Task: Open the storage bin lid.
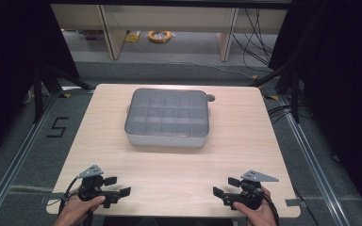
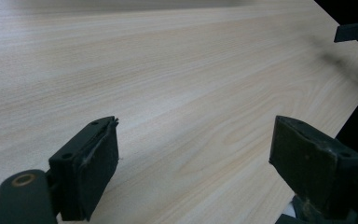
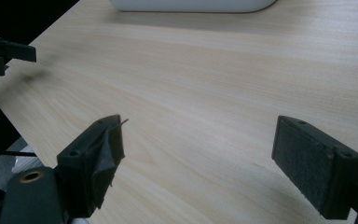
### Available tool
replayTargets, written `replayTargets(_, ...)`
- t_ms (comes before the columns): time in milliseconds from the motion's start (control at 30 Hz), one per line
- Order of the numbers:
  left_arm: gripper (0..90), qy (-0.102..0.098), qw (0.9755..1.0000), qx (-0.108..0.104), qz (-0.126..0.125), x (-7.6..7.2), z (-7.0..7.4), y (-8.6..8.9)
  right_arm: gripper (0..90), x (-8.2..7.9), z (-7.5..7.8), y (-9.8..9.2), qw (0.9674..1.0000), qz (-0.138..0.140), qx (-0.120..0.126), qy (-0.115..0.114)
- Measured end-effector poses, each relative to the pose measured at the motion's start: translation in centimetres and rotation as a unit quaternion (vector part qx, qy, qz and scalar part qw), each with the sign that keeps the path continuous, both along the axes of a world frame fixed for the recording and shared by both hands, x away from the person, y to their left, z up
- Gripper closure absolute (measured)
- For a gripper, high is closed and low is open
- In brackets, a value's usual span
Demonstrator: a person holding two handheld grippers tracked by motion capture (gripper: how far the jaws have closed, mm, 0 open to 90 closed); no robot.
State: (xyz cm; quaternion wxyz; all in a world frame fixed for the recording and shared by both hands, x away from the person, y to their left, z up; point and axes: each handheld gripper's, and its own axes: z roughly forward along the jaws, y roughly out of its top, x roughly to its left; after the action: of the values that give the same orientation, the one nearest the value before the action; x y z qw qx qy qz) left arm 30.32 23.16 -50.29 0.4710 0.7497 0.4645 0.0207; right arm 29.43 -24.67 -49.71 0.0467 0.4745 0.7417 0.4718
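Pale wood-grain desk (image 1: 169, 165), grey compartmented plastic box (image 1: 168, 117) with translucent lid at frame centre, left claw (image 1: 118, 186) lower left, right claw (image 1: 224, 186) lower right, both spread empty, well apart from box.

Bare table (image 1: 179, 172) before lidded box (image 1: 167, 117)

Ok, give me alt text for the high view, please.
A grey lidded compartment box sits on a light wooden table. Near the table's front edge, two hands hold the left gripper and right gripper, fingers open and pointing toward each other.
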Motion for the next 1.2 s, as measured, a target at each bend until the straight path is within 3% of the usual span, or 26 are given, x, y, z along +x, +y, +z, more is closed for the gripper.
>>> replayTargets(100, 15.0, 0.002, 1.0, 0.0, 0.002, 0.1, 0.0, 0.2, 17.2, 0.0, 0.0, -0.1, 1.0, -0.003, -0.008, -0.005)
replayTargets(133, 15.0, 0.003, 1.0, -0.002, 0.007, 0.2, 0.0, 0.2, 17.2, -0.1, 0.0, 0.1, 0.9998, -0.007, 0.013, 0.009)
replayTargets(200, 15.0, 0.002, 0.9999, -0.009, 0.013, 0.2, 0.0, 0.3, 17.2, 0.1, -0.1, -0.1, 1.0, -0.003, 0.009, 0.0)
replayTargets(300, 15.0, 0.012, 0.9995, -0.025, 0.019, 0.4, 0.0, 0.6, 17.4, 0.0, 0.0, -0.1, 0.9996, -0.014, 0.022, 0.014)
replayTargets(333, 15.0, 0.013, 0.999, -0.034, 0.026, 0.6, 0.1, 0.7, 17.4, 0.1, 0.0, -0.3, 0.9998, -0.011, 0.017, 0.002)
replayTargets(367, 15.0, 0.01, 0.9989, -0.036, 0.031, 0.7, 0.2, 0.8, 17.6, 0.0, 0.1, -0.1, 0.9992, -0.017, 0.031, 0.018)
replayTargets(400, 15.0, 0.006, 0.9988, -0.035, 0.034, 0.8, 0.3, 0.8, 17.7, 0.2, -0.1, -0.2, 0.9994, -0.008, 0.035, 0.003)
replayTargets(433, 15.1, 0.003, 0.9988, -0.035, 0.035, 0.9, 0.4, 0.9, 17.9, 0.1, 0.1, 0.0, 0.9988, -0.017, 0.042, 0.018)
replayTargets(567, 15.3, 0.004, 0.9984, -0.04, 0.039, 0.9, 0.4, 1.0, 19.7, 0.6, 0.4, -0.2, 0.9996, -0.009, 0.027, -0.005)
replayTargets(633, 15.3, 0.003, 0.9984, -0.041, 0.039, 1.1, 0.5, 0.9, 20.0, 0.4, 0.6, -0.2, 0.9994, -0.019, 0.029, 0.004)
replayTargets(667, 15.4, 0.001, 0.9982, -0.042, 0.043, 1.1, 0.6, 0.9, 20.5, 0.9, 0.7, -0.4, 0.9994, -0.013, 0.031, -0.011)
replayTargets(733, 15.4, -0.001, 0.9979, -0.048, 0.044, 1.4, 0.8, 0.8, 20.7, 0.8, 0.9, -0.2, 0.9988, -0.026, 0.041, -0.005)
replayTargets(800, 15.6, -0.004, 0.9974, -0.054, 0.049, 2.1, 1.1, 0.8, 21.7, 1.4, 1.1, -0.6, 0.9988, -0.02, 0.04, -0.018)
replayTargets(833, 16.0, -0.003, 0.9972, -0.051, 0.054, 2.4, 1.2, 0.8, 22.3, 1.6, 1.6, -0.6, 0.9983, -0.037, 0.046, 0.004)
replayTargets(867, 16.0, -0.009, 0.9967, -0.057, 0.057, 2.6, 1.3, 0.8, 22.3, 1.6, 1.6, -0.6, 0.9983, -0.037, 0.046, 0.004)
replayTargets(900, 15.9, -0.006, 0.9965, -0.059, 0.058, 3.0, 1.5, 1.0, 22.5, 2.1, 1.4, -0.7, 0.998, -0.027, 0.054, -0.019)
replayTargets(1033, 15.9, -0.011, 0.9945, -0.069, 0.078, 3.9, 1.8, 1.3, 25.1, 3.6, 2.2, -1.1, 0.9971, -0.032, 0.064, -0.027)
replayTargets(1067, 15.9, -0.006, 0.9949, -0.07, 0.073, 4.2, 2.0, 1.4, 25.0, 4.5, 2.8, -1.0, 0.9969, -0.035, 0.065, -0.025)
replayTargets(1133, 15.9, -0.006, 0.9944, -0.07, 0.079, 4.6, 2.2, 1.4, 25.1, 4.7, 3.0, -0.9, 0.9969, -0.034, 0.068, -0.02)
replayTargets(1200, 15.9, -0.005, 0.9943, -0.076, 0.075, 5.2, 2.5, 1.4, 25.4, 5.7, 3.5, -0.8, 0.9967, -0.035, 0.067, -0.029)
